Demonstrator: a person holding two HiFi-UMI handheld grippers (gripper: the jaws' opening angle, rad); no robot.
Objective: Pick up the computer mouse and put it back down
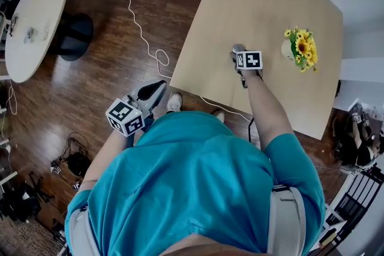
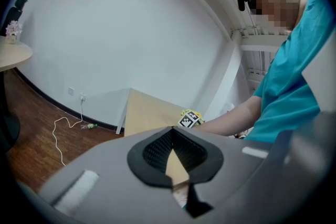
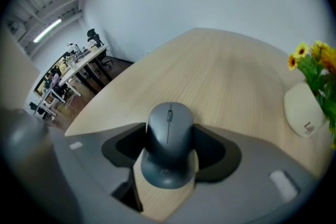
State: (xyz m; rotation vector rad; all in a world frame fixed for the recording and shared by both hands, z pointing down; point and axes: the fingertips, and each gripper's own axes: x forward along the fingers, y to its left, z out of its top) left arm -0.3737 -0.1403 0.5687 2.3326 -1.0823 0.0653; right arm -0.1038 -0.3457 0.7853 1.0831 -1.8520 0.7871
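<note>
Grey and rounded, the plastic computer mouse (image 3: 168, 139) lies on the pale wooden table (image 3: 226, 76), near the edge closest to the person and well apart from the yellow sunflowers (image 3: 315, 68) in their white pot (image 3: 302, 110). The right gripper (image 3: 169, 134) tilts steeply down over it, and its two black pads lie against the mouse's flanks, so the jaws look closed on it. The mouse appears to rest on the wood, not yet raised. The left gripper (image 2: 173, 131) hangs off the table over the dark floor, its jaws together and nothing between them. By my reckoning the grasp is made and little else: the lift is left to do, then setting the mouse back down and letting go.
</note>
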